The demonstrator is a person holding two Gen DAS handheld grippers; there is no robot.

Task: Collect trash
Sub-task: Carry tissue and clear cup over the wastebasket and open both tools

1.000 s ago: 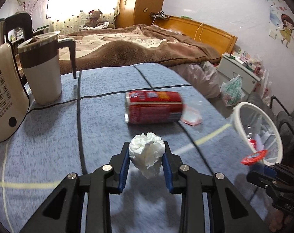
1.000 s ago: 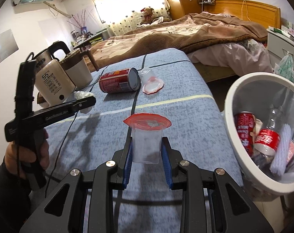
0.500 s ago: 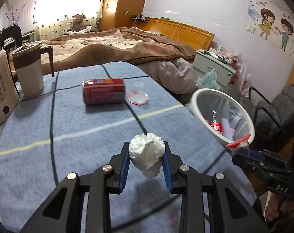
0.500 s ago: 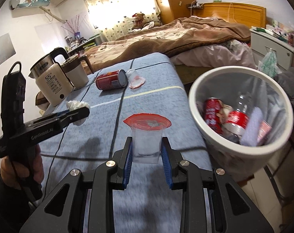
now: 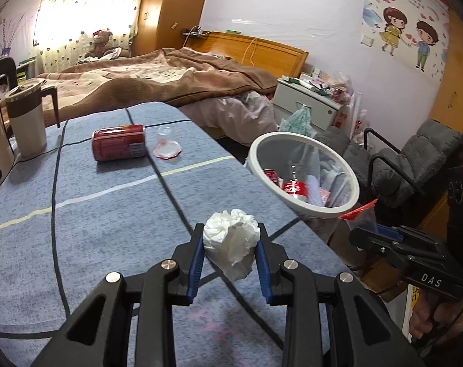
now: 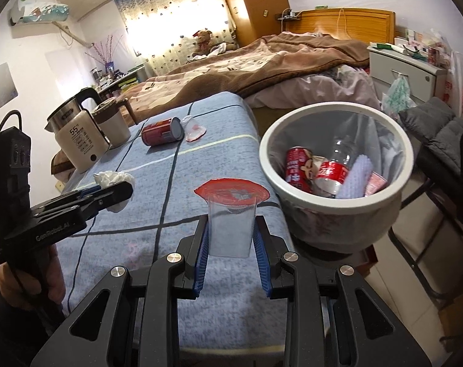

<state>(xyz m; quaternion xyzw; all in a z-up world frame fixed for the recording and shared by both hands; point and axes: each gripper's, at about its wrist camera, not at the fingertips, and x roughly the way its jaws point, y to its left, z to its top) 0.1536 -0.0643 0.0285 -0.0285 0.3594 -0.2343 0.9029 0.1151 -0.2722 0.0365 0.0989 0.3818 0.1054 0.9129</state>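
My left gripper (image 5: 230,246) is shut on a crumpled white tissue (image 5: 231,241), held above the blue tablecloth near the table's right edge. My right gripper (image 6: 231,238) is shut on a clear plastic cup with a red foil lid (image 6: 231,211), just left of the white trash bin (image 6: 335,198). The bin (image 5: 304,205) stands beside the table and holds cans and a bottle. A red can (image 5: 118,146) lies on its side on the table, with a clear lid and red-rimmed foil (image 5: 167,150) beside it. The left gripper with the tissue (image 6: 113,179) shows in the right wrist view.
A white kettle (image 6: 78,140) and a beige mug (image 6: 112,127) stand at the table's far left. A bed with a brown blanket (image 5: 158,82) lies behind the table. A grey chair (image 5: 415,165) stands right of the bin. A white nightstand (image 5: 311,104) is beyond it.
Both grippers have drawn back and swung right towards the bin with their loads. The can and foil lid on the table now lie farther away.
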